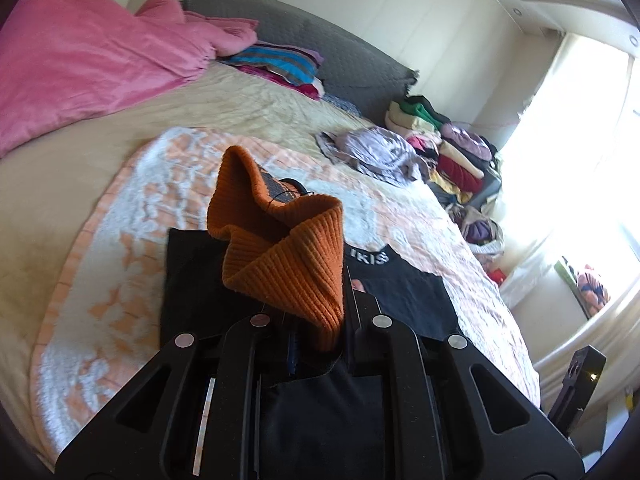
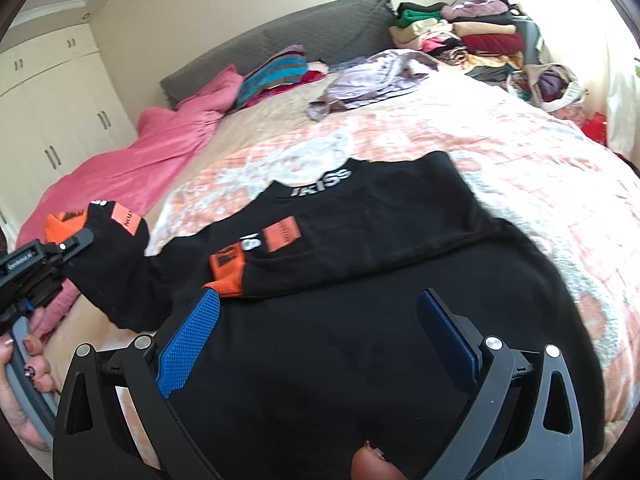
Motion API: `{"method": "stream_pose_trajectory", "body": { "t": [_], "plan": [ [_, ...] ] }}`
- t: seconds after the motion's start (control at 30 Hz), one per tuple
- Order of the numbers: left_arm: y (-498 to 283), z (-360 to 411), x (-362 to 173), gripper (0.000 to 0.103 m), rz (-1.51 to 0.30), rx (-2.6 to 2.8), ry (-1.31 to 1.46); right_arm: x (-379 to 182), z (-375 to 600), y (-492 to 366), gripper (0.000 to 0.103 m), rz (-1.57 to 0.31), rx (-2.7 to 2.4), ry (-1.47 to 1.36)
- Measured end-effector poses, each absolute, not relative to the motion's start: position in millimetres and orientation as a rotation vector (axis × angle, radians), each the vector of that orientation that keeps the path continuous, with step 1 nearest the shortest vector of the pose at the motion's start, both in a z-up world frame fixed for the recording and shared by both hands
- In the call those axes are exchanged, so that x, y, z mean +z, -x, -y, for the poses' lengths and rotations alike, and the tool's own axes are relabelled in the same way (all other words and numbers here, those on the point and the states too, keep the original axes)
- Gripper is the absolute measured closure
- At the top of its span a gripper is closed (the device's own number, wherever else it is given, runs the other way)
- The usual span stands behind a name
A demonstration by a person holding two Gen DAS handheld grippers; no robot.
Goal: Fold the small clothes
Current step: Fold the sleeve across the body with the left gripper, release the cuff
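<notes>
A lilac garment (image 2: 372,76) lies beyond the black sweater (image 2: 360,280), with clothes piles (image 2: 472,36) at the far right bed edge and a pink duvet (image 2: 132,168) to the left. The sweater lies flat on the peach blanket (image 2: 540,168), bare toward the headboard. The left gripper (image 1: 316,320) pinches the orange cuff (image 1: 280,256), raised. The right gripper (image 2: 320,340) hovers spread above the hem.

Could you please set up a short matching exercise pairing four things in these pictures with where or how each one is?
Things:
1. orange cuff
2. right tool
3. pink blanket
4. folded sleeve

States:
a. open over the sweater's black body
b. lying across the sweater's chest
c. pinched in the left tool, raised
d. heaped along the bed's far side, by the wardrobe

Pairs: 1-c, 2-a, 3-d, 4-b
</notes>
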State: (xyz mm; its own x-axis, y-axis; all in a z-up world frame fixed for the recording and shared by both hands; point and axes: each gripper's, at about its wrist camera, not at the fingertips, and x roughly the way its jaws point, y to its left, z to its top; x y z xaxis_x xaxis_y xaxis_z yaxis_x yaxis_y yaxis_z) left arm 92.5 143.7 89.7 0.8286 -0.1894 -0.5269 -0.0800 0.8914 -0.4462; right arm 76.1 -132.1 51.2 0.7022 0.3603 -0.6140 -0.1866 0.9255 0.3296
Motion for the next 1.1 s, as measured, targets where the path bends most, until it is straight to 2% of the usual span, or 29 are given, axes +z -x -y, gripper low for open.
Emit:
{"method": "stream_pose_trajectory", "body": {
  "t": [0.87,0.9,0.93,1.1],
  "plan": [
    [-153,-26,43,0.093,-0.802,-0.223,0.328,25,229,-86,0.005,-0.733,0.142,-0.395],
    [-154,-23,41,0.087,-0.814,-0.239,0.333,24,232,-86,0.005,-0.734,0.136,-0.401],
    [-154,-21,39,0.074,-0.824,-0.263,0.347,23,234,-86,0.005,-0.736,0.134,-0.406],
    [-151,-23,37,0.047,-0.843,-0.309,0.365,14,241,-91,0.005,-0.757,0.143,-0.448]
  ]
}}
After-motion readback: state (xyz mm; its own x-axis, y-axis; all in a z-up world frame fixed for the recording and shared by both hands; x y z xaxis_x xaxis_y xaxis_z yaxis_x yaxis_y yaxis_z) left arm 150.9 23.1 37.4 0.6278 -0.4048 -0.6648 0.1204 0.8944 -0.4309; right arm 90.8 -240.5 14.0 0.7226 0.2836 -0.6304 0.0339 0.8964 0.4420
